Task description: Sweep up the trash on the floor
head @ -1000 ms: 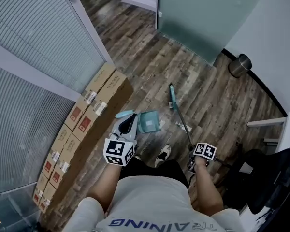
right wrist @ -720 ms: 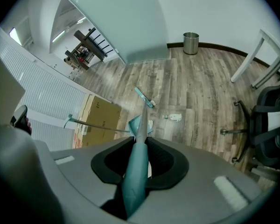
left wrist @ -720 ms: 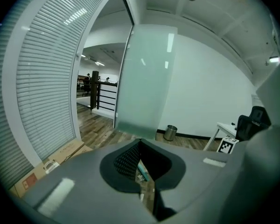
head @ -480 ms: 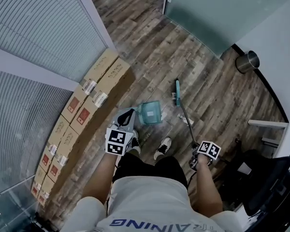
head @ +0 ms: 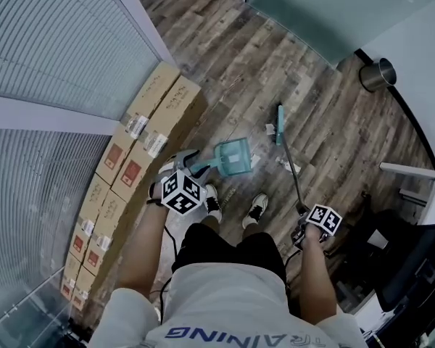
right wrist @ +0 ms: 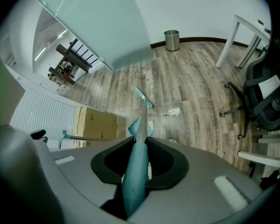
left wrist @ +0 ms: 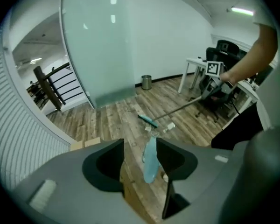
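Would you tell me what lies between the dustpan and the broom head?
In the head view, a white scrap beside the broom head and another by the dustpan; bare floor otherwise.

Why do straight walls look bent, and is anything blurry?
Head view: the wide lens curves the boxes and blinds; all sharp. Left gripper view: dark rounded corners, lamp reflections on the glass wall. Right gripper view: the close broom handle is soft, the floor sharp.

Head view looks steeply down, gripper views slant floorward; all share the broom (head: 280,129).
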### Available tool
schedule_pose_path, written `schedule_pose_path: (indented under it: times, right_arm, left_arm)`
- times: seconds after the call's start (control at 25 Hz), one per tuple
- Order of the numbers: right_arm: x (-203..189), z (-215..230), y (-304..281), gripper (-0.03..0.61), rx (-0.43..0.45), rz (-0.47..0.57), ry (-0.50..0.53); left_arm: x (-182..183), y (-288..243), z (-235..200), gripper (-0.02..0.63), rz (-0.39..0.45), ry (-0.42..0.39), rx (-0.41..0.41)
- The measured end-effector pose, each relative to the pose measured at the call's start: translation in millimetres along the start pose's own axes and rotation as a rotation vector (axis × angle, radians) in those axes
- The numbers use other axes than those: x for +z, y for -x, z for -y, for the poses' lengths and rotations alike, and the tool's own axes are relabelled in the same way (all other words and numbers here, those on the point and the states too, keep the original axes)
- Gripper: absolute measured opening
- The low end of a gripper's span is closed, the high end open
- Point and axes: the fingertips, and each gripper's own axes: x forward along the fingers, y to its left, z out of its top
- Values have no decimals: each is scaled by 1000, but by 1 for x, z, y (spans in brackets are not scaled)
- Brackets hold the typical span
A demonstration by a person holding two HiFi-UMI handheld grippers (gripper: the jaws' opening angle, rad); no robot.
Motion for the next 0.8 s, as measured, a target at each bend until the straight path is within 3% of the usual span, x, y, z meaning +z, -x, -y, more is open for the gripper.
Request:
schedule_pose_path:
  times: [0.16,0.28,0.64,0.72,0.8]
  right_arm:
    - [-1,-2,-7,106,-16,-10,13]
    - [-2,-2,-8,106,-23,-20,27]
    - [3,-4,-8,106,-32,-36,67]
    - [6,-3,-8,106,-34,-30,73]
    - [12,-1,-7,106,-46,-23,81]
  left_arm:
    - [-23,-31,15,224,-103,-87,-90]
    - [-26,-46,27,217,-129,-124,-135]
    - [-28,-81,41,194,-198,-124,-209]
    - [-28,-85,45,143,-198,-124,-225]
    - [-25,-88,48,137,-189,-122,-237]
